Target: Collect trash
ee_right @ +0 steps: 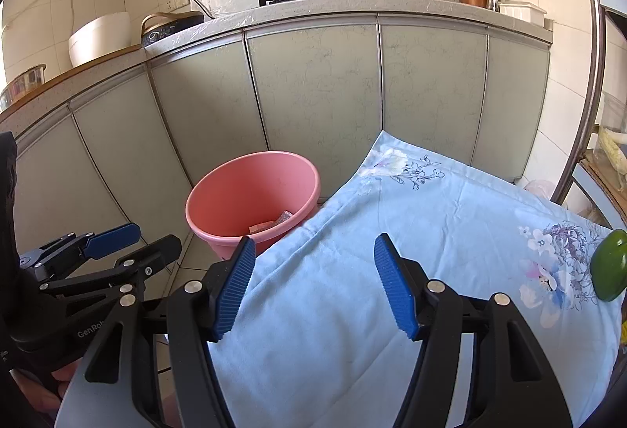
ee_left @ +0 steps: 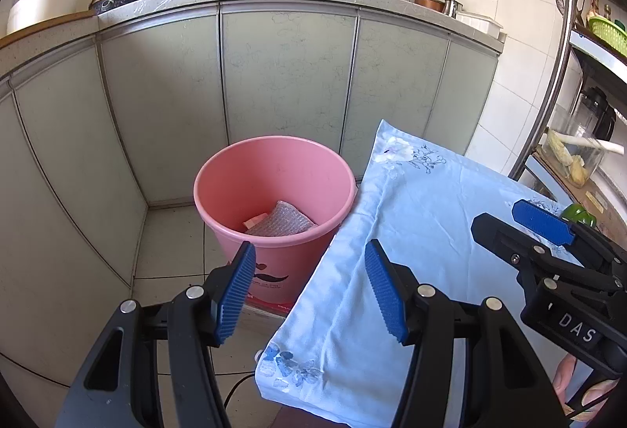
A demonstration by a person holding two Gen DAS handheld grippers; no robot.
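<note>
Left wrist view: round pink plastic bucket (ee_left: 274,193) on the tiled floor (ee_left: 172,243) against the grey cabinet doors (ee_left: 286,75), just beside the worktop draped in pale blue floral cloth (ee_left: 411,232).
Trash: crumpled clear bubble wrap (ee_left: 280,219) and a pale scrap lie in the bucket's bottom.
Left hand-held gripper (ee_left: 309,291): jaws spread wide, empty, aimed at the bucket.
Right hand-held gripper (ee_right: 313,283): jaws wide, empty, above the cloth.
Remaining object: green bell pepper (ee_right: 609,265) at the cloth's right edge; probably not trash.
Advice: check the cloth for leftover litter; no more is visible from here, so pick only clear waste and release it squarely over the bucket's mouth.
</note>
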